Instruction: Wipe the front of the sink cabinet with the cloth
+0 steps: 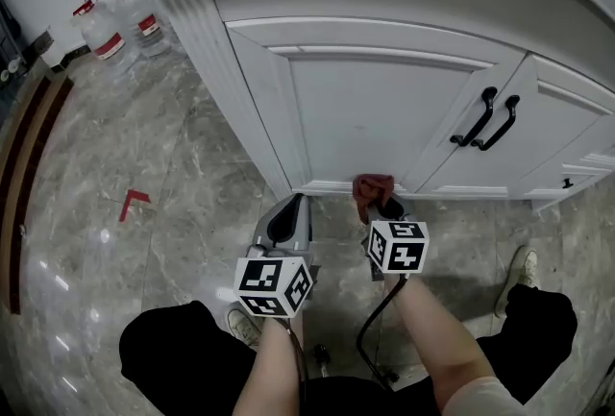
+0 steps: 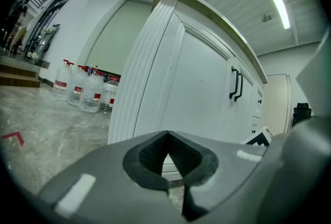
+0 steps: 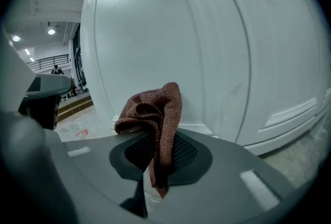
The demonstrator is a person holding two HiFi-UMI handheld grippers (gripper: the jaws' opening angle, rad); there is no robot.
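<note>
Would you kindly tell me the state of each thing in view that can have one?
Cloth, bunched up, gripped, held low by the cabinet front.
Right claw, shut on the cloth.
Left claw, shut, nothing between its jaws.
Cabinet doors, closed.
Water bottles, upright and capped, standing on the floor.

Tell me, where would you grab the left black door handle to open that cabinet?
Grip the left handle at its straight middle, coming squarely at the door front, jaws closing across it from either side: the bar stands upright and off the door, leaving a gap behind.
</note>
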